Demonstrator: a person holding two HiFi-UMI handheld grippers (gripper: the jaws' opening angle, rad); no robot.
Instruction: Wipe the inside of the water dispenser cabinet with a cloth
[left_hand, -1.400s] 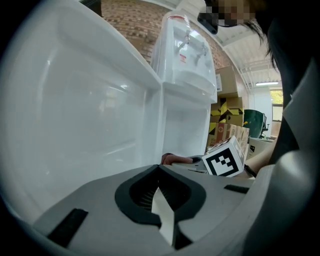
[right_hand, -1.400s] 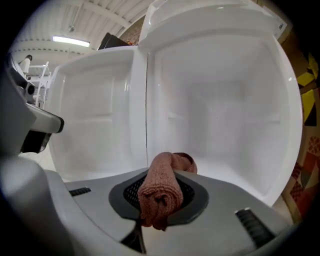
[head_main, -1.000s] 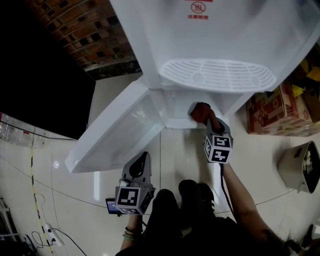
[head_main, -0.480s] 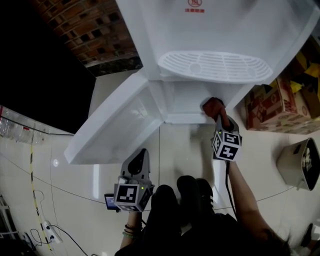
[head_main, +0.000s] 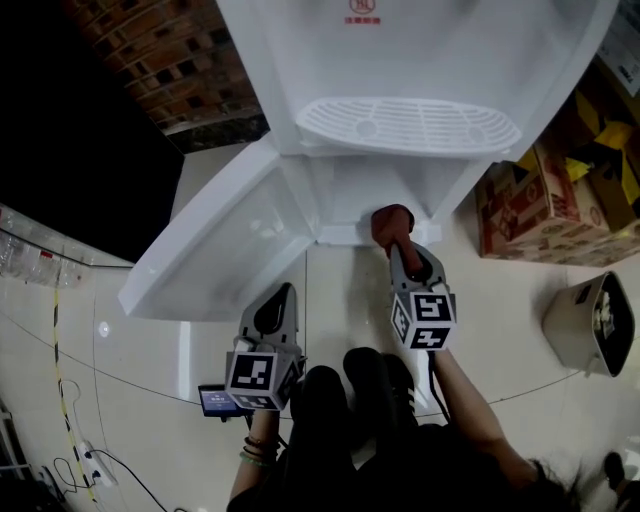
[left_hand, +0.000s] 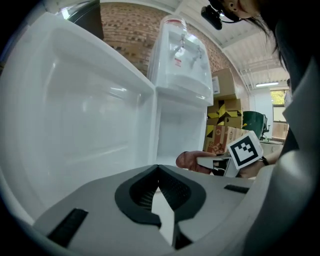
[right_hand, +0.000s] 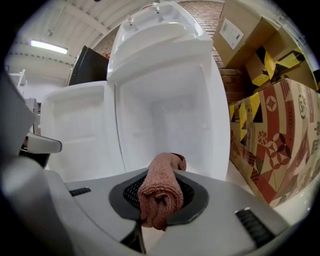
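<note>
The white water dispenser (head_main: 420, 60) stands in front of me with its lower cabinet (head_main: 350, 195) open and its door (head_main: 220, 250) swung out to the left. My right gripper (head_main: 395, 242) is shut on a rolled reddish-brown cloth (head_main: 392, 222), and the cloth sits at the cabinet's front lip. In the right gripper view the cloth (right_hand: 161, 190) bulges out between the jaws, facing the bare white cabinet interior (right_hand: 170, 110). My left gripper (head_main: 284, 293) hangs lower left beside the door, shut with nothing in it (left_hand: 159, 169).
Patterned cardboard boxes (head_main: 540, 200) stand close to the dispenser's right side. A beige bin (head_main: 590, 325) sits on the tiled floor at right. A small phone-like device (head_main: 218, 400) and cables (head_main: 90, 465) lie at lower left. The person's shoes (head_main: 370, 385) are below the grippers.
The right gripper swept the cloth rightwards inside the cabinet, then came back left and out to the front lip. The left gripper has stayed nearly in place.
</note>
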